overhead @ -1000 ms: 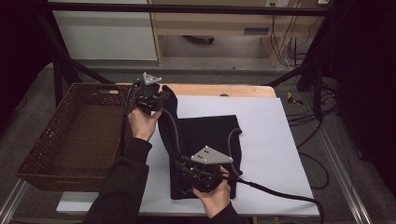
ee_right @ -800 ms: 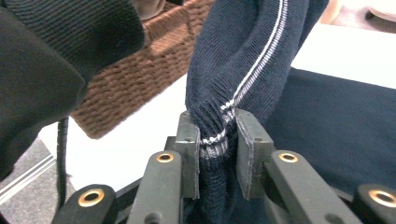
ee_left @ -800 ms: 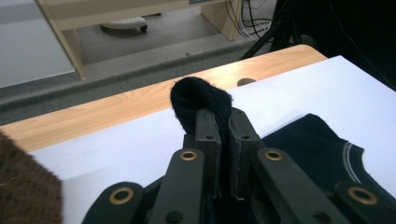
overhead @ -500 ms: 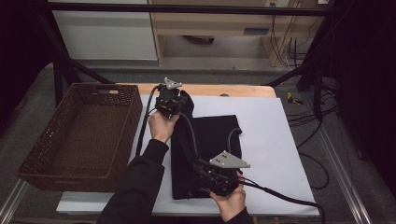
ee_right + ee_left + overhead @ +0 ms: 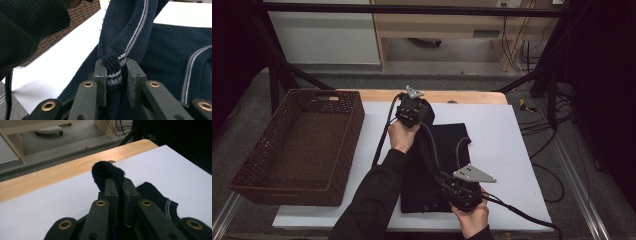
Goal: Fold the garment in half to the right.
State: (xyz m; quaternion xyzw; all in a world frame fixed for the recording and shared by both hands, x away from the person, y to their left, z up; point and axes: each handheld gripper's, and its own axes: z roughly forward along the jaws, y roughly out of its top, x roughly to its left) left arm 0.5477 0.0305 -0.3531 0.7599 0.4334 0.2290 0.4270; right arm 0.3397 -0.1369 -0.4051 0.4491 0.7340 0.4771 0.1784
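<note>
A dark navy garment (image 5: 447,145) with thin white stripes lies on the white-covered table (image 5: 507,135). My left gripper (image 5: 414,105) is at the garment's far end, shut on a bunched fold of the fabric (image 5: 107,171) that pokes up past the left gripper's (image 5: 119,182) tips. At the near end, my right gripper (image 5: 439,182) is shut on the ribbed, white-striped hem (image 5: 113,73), which is lifted off the table between the right gripper's (image 5: 117,66) jaws. More of the garment (image 5: 165,50) lies flat behind it.
A brown wicker basket (image 5: 344,150) stands on the left of the table, also seen as the basket (image 5: 82,12) past a dark sleeve (image 5: 27,27). The table's wooden edge (image 5: 50,175) runs along the far side. Cables (image 5: 532,220) trail to the right.
My left gripper has moved right from beside the basket to the garment's far end, carrying the fabric with it. My right gripper has shifted slightly right and nearer, still holding the hem.
</note>
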